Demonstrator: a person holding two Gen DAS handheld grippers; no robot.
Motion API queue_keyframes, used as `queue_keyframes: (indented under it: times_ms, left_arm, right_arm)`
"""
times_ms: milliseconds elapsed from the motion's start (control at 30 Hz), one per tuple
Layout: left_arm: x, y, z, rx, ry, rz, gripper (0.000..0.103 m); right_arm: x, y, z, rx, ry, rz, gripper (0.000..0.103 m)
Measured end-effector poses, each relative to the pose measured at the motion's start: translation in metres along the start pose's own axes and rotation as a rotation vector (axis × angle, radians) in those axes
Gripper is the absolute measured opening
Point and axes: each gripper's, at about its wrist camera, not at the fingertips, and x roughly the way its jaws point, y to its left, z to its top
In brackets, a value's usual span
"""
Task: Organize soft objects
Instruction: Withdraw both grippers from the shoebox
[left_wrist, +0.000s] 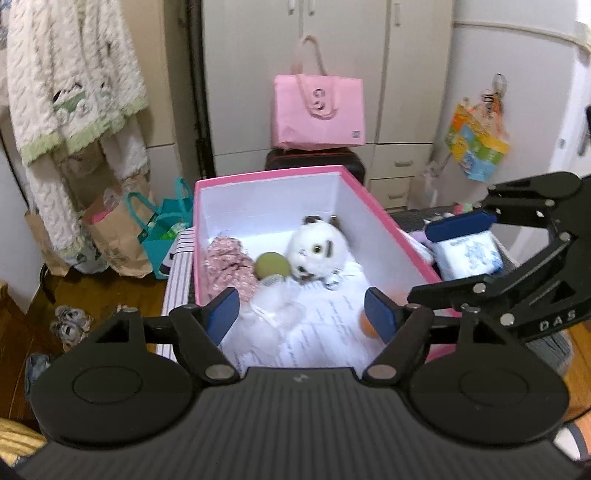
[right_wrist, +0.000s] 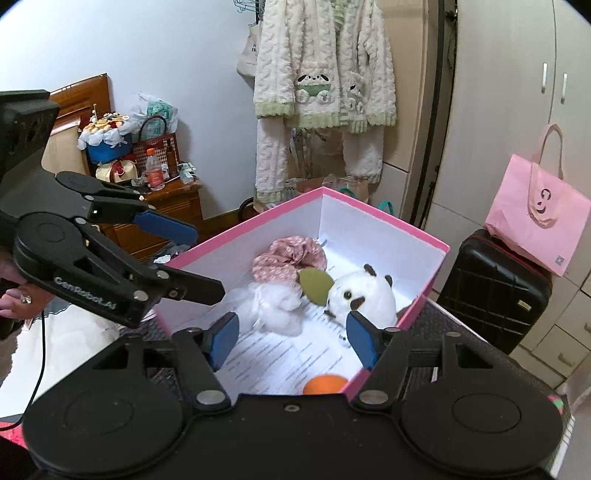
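Sitting in the middle of both views is a pink cardboard box with white inside walls (left_wrist: 258, 206), and every place below is told from this box. Inside it, near the far wall, lies a white plush panda with black ears (left_wrist: 317, 251). Touching the panda's side is an olive green round ball (left_wrist: 271, 264). On the other side of the ball rests a pink flowery cloth bundle (left_wrist: 229, 269). Closer to the near wall lies a white fluffy soft lump (left_wrist: 277, 306), on a sheet of white paper with printed lines (left_wrist: 325, 332) that covers the box floor. A small orange ball (right_wrist: 325, 384) sits in the near corner.

The left tool (left_wrist: 303, 314) hangs over the near edge of the box. Its blue pads (left_wrist: 221, 314) stand apart and nothing is between them. The right tool (right_wrist: 291, 339) also hangs over the near edge, with its blue pads (right_wrist: 364, 339) apart and empty. In the left wrist view the right tool shows off the right side of the box, and behind it lies a white and blue packet (left_wrist: 467, 254).

Behind the box stands a black hard suitcase (right_wrist: 491, 284) with a pink paper bag with handles (left_wrist: 319, 110) on top. Off the box's left side, a white fluffy pyjama set with green trim (right_wrist: 325, 81) hangs up, with a teal bag (left_wrist: 166, 229) below it. A person's hand (right_wrist: 14, 299) grips the left tool's handle.
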Motion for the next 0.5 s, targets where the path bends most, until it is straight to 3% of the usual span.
queue_keyframes:
  times_ms: [233,500]
  left_arm:
    - [-0.037,-0.029,-0.008,0.090,-0.022,-0.048,0.082]
    - [-0.063,-0.055,-0.018,0.125,-0.035,-0.082,0.088]
  right_arm:
    - [-0.034,0.014,-0.011,0.000,-0.001,-0.035,0.077]
    - [-0.067,0.027,-0.029,-0.006,0.000,-0.070,0.082]
